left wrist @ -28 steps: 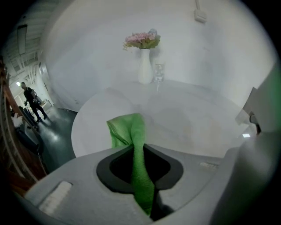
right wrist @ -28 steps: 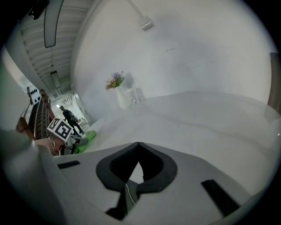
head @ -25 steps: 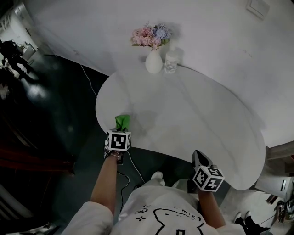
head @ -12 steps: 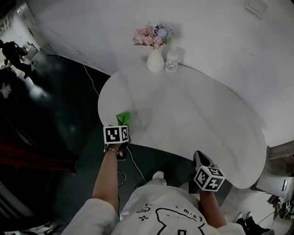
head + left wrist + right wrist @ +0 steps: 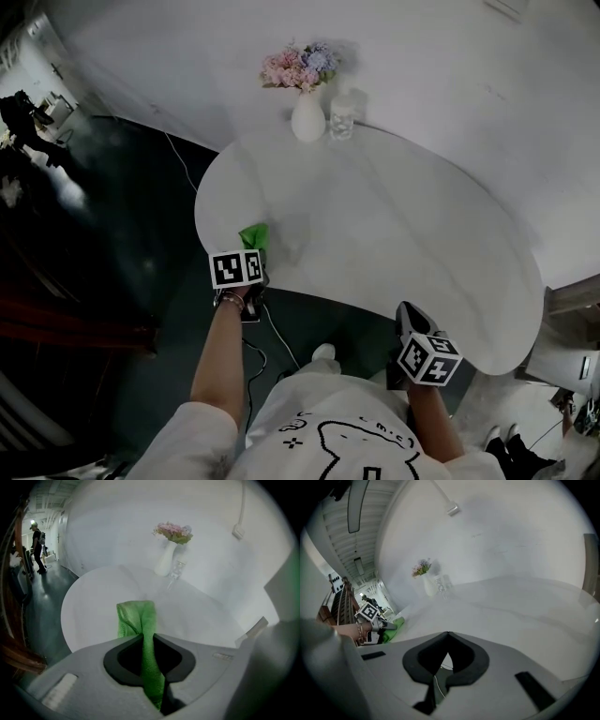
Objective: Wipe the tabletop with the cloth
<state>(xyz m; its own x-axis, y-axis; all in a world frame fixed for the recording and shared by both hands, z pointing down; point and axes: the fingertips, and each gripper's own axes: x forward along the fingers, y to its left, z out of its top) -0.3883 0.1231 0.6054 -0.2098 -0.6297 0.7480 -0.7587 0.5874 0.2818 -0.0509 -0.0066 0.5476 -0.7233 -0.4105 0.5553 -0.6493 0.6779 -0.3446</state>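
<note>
Right now my left tongs [image 5: 251, 251] are clamped shut on the green cloth [image 5: 253, 234]. In the left gripper view the cloth [image 5: 137, 617] runs as a folded strip between the jaws and sticks out forward past them. From the head view, that cloth sits at the tabletop's [image 5: 394, 225] near-left rim, about 8 o'clock on the white oval. I cannot tell whether it is pressed flat on the surface or just above it.

My right tongs [image 5: 409, 321] hang at about 5 o'clock, just off the near rim and over the dark floor [image 5: 131, 234]. In the right gripper view their jaws meet at the tips with nothing held between them [image 5: 448, 633]. That view also shows the left tongs [image 5: 385, 626] and cloth [image 5: 397, 622] out at 9 o'clock.

At the far edge, about 11 o'clock, a white vase [image 5: 307, 120] of pink and blue flowers [image 5: 298, 66] stands just beside a clear glass [image 5: 342, 120]. A thin cable [image 5: 277, 330] trails across the floor below the near rim.
</note>
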